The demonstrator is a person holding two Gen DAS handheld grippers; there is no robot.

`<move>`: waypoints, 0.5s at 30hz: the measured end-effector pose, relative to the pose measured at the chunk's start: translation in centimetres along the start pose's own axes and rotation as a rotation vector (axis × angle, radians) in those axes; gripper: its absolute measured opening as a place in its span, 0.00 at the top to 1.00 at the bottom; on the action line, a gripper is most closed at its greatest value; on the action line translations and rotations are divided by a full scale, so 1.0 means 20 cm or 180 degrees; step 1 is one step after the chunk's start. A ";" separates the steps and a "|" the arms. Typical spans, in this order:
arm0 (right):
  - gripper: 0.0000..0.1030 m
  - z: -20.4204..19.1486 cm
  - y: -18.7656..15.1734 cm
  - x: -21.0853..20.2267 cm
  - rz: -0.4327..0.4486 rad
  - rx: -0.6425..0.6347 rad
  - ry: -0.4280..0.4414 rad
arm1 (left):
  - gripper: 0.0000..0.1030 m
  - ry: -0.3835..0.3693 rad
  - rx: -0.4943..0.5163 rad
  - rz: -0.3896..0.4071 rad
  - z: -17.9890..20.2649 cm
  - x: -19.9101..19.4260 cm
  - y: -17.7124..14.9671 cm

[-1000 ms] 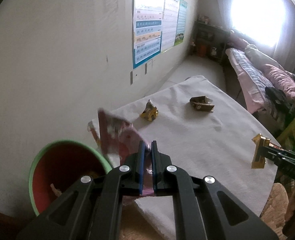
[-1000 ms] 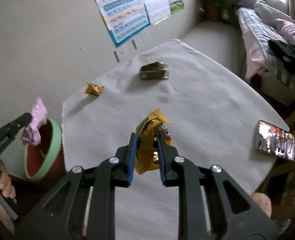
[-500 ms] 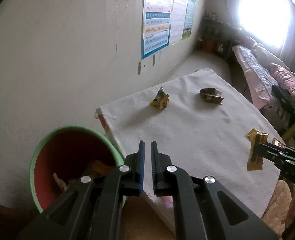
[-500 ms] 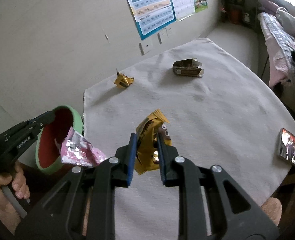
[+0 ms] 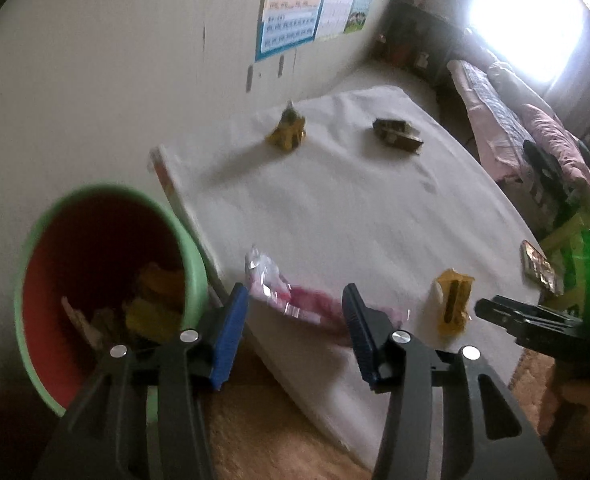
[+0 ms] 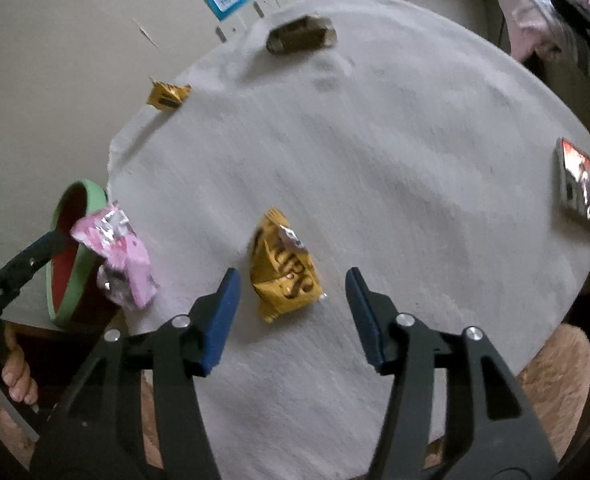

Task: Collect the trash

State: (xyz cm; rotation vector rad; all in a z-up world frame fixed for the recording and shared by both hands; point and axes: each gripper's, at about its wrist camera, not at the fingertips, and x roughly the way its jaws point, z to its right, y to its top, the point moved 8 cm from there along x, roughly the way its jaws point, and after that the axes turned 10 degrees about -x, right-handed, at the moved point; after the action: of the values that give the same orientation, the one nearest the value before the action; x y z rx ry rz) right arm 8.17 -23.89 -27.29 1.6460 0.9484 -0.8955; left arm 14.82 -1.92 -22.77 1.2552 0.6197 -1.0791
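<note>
My left gripper (image 5: 293, 294) has its jaws opening. A pink foil wrapper (image 5: 279, 292) sits between them, touching neither pad, at the near edge of the white-clothed table (image 5: 355, 208). The wrapper (image 6: 119, 256) is just right of the green-rimmed red bin (image 5: 107, 192), which holds several wrappers. My right gripper (image 6: 291, 280) is opening too. A yellow snack wrapper (image 6: 285, 272) lies loose on the cloth between its blue pads. The left view shows this yellow wrapper (image 5: 453, 304) in front of a right fingertip (image 5: 485, 310).
Farther back on the cloth lie a small yellow wrapper (image 6: 167, 94) and a dark crushed carton (image 6: 301, 36). A phone (image 6: 583, 188) lies at the table's right edge. A hand (image 6: 15, 376) holds the left tool. A bed stands at the right.
Both grippers were shut on their wrappers; now both jaws stand apart and the pink and yellow wrappers are free. Both hands have sunk toward the table.
</note>
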 end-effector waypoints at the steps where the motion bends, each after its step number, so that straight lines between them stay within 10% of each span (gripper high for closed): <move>1: 0.47 0.00 -0.01 0.00 -0.0001 0.0017 0.0021 | 0.53 -0.0011 0.0000 -0.0033 0.01 0.01 -0.02; 15: 0.43 -0.07 -0.02 0.01 0.0015 -0.0051 0.0105 | 0.51 -0.0078 -0.0403 -0.0688 0.09 0.36 -0.17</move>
State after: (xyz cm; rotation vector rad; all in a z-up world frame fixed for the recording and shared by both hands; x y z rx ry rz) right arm 8.00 -22.40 -27.26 1.6532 0.9715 -0.8580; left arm 14.41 -5.58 -30.06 1.0816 0.8064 -1.2118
